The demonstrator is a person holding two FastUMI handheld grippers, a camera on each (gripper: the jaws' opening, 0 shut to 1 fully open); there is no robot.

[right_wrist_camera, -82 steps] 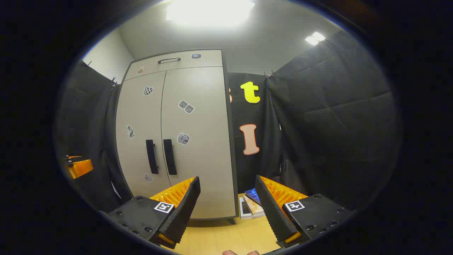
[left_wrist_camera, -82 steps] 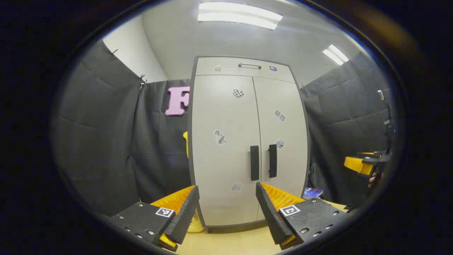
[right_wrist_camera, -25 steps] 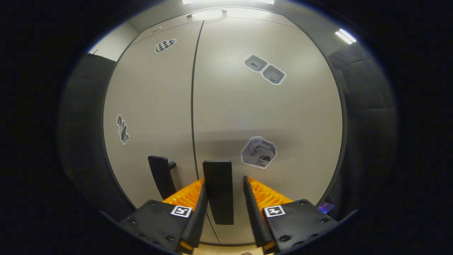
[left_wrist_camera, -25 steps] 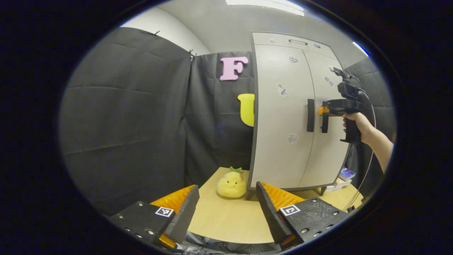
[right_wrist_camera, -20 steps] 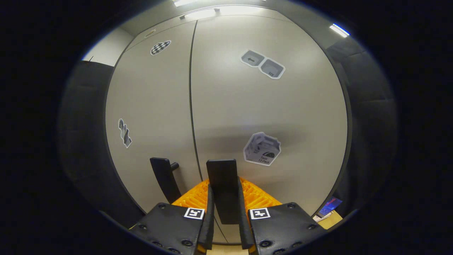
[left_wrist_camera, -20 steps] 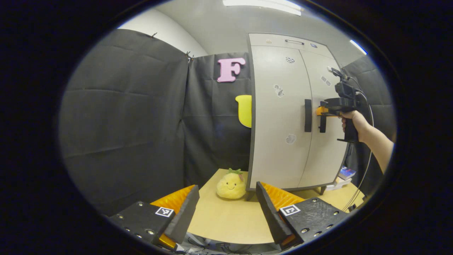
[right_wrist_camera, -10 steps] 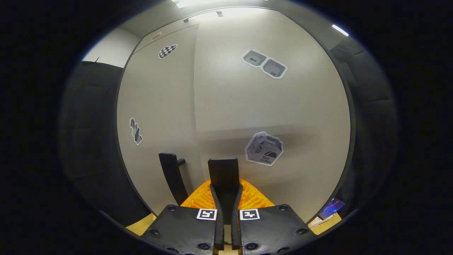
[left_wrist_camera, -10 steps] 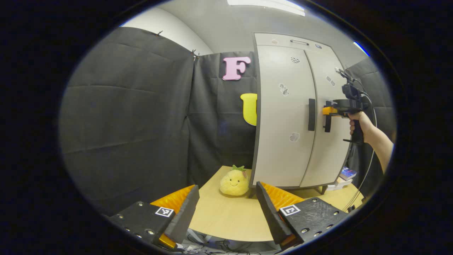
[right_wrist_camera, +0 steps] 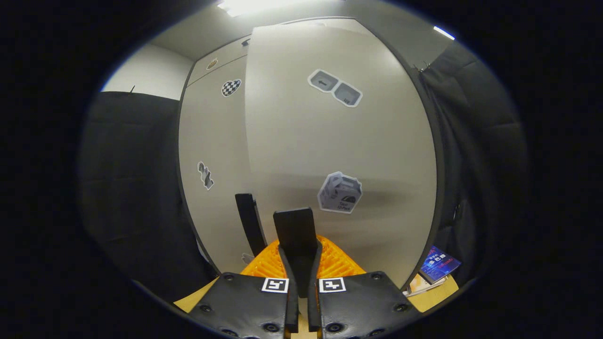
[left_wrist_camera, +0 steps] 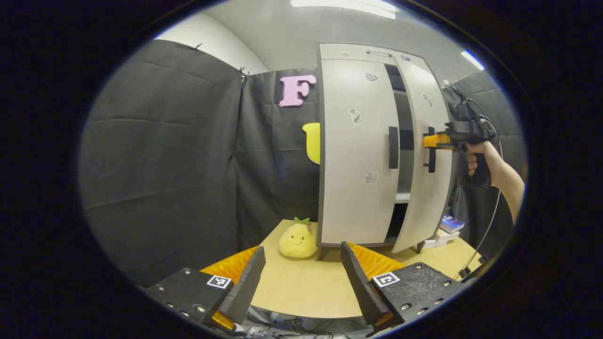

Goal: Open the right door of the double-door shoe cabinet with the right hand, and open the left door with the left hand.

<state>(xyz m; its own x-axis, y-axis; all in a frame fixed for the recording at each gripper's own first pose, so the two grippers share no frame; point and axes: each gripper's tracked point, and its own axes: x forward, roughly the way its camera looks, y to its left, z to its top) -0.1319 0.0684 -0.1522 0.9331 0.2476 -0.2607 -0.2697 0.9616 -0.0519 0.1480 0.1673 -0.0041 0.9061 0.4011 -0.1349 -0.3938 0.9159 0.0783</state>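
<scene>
Right door [left_wrist_camera: 426, 155] ajar, left door [left_wrist_camera: 358, 155] closed

Light wooden tabletop [left_wrist_camera: 301, 287], tall pale-grey double-door shoe cabinet [left_wrist_camera: 358, 188] standing on it on short legs, yellow smiling pineapple plush toy [left_wrist_camera: 297, 239] just left of cabinet base, stack of books/mags [right_wrist_camera: 431, 275] near cabinet's right foot.

**Markings: little legible**

Right door [right_wrist_camera: 377, 141]: twin sticker [right_wrist_camera: 335, 88], one half bore a left-pointing arrow. Box-shaped sticker [right_wrist_camera: 339, 192] below it carried print, too small to make out. Blue booklet [right_wrist_camera: 437, 264] beside the cabinet: cover lettering blurred. Right gripper [right_wrist_camera: 298, 254]: a square coded marker [right_wrist_camera: 275, 285] sat on each finger, no words.
</scene>
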